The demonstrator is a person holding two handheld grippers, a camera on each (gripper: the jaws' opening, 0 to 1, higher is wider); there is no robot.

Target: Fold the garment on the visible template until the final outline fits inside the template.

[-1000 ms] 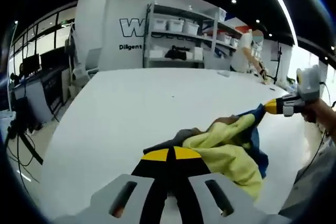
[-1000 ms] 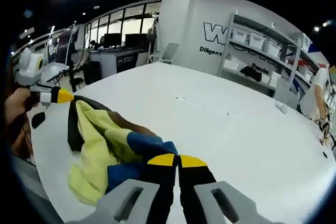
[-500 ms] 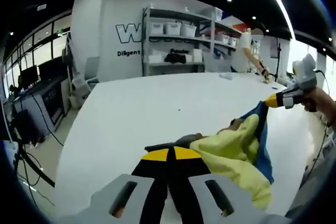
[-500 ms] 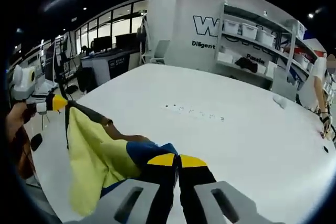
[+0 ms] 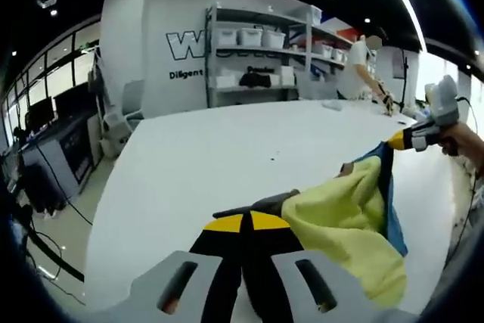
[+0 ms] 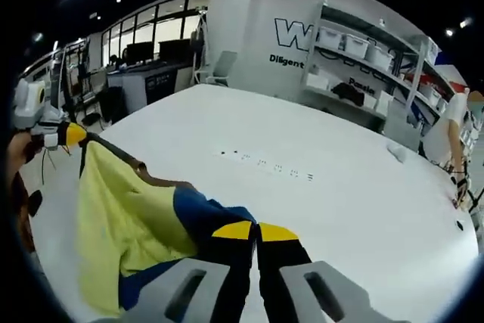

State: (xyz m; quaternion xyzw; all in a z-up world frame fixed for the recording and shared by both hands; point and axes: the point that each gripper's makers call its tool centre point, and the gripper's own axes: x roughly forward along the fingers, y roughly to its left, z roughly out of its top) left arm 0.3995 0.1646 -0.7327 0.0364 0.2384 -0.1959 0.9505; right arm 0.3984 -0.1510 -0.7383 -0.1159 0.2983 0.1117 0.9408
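In the left gripper view, the left gripper [image 5: 246, 222] has its yellow-tipped black jaws pinching one edge of the yellow, blue and dark fabric garment [image 5: 344, 221], which hangs stretched above the wide white desk [image 5: 204, 156]. The right gripper [image 6: 255, 230] likewise has its jaws pressed together on the opposite edge, so the cloth spans between the two. A row of small dark marks [image 6: 266, 164] shows on the desk in the right gripper view.

Right gripper [image 6: 255, 226] jaws pinch garment [image 6: 132, 221]; left gripper [image 6: 69, 135] pinches corner.
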